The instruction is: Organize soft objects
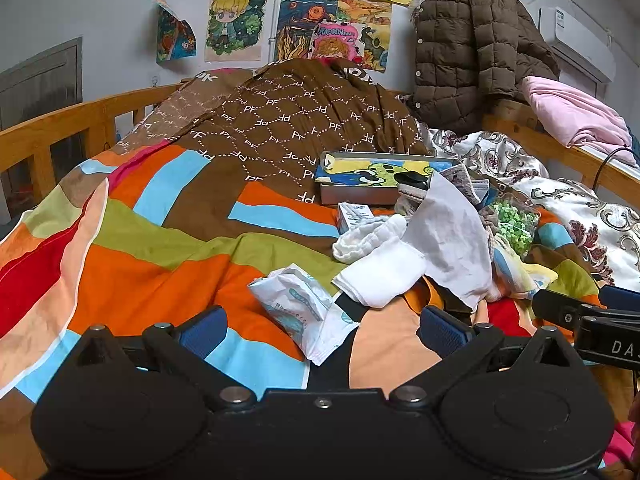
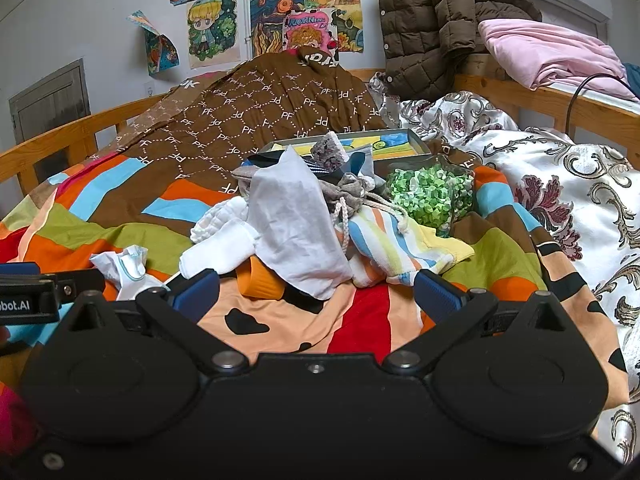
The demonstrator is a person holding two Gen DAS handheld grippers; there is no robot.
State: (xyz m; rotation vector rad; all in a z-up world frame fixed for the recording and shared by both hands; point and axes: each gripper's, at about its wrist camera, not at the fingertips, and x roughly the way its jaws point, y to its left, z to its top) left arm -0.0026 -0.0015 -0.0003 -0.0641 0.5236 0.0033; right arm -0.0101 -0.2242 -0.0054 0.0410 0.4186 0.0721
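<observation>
A heap of soft things lies on the colourful bedspread (image 1: 160, 248). It holds a large white cloth (image 1: 452, 236) (image 2: 292, 220), folded white towels (image 1: 380, 276) (image 2: 220, 256), a crumpled tissue pack (image 1: 296, 300) (image 2: 124, 264), a striped cloth (image 2: 400, 248), a grey drawstring pouch (image 2: 352, 196) and a bag of green bits (image 1: 514, 224) (image 2: 432, 196). An orange cup (image 2: 260, 280) lies under the white cloth. My left gripper (image 1: 324, 330) is open and empty, just short of the tissue pack. My right gripper (image 2: 316, 292) is open and empty in front of the heap.
A flat tin box with a cartoon lid (image 1: 376, 178) (image 2: 380, 146) lies behind the heap. A brown patterned quilt (image 1: 288, 120), a floral quilt (image 2: 560, 184), a brown jacket (image 1: 468, 52) and pink bedding (image 2: 552, 52) lie around. A wooden bed rail (image 1: 60, 128) borders the left.
</observation>
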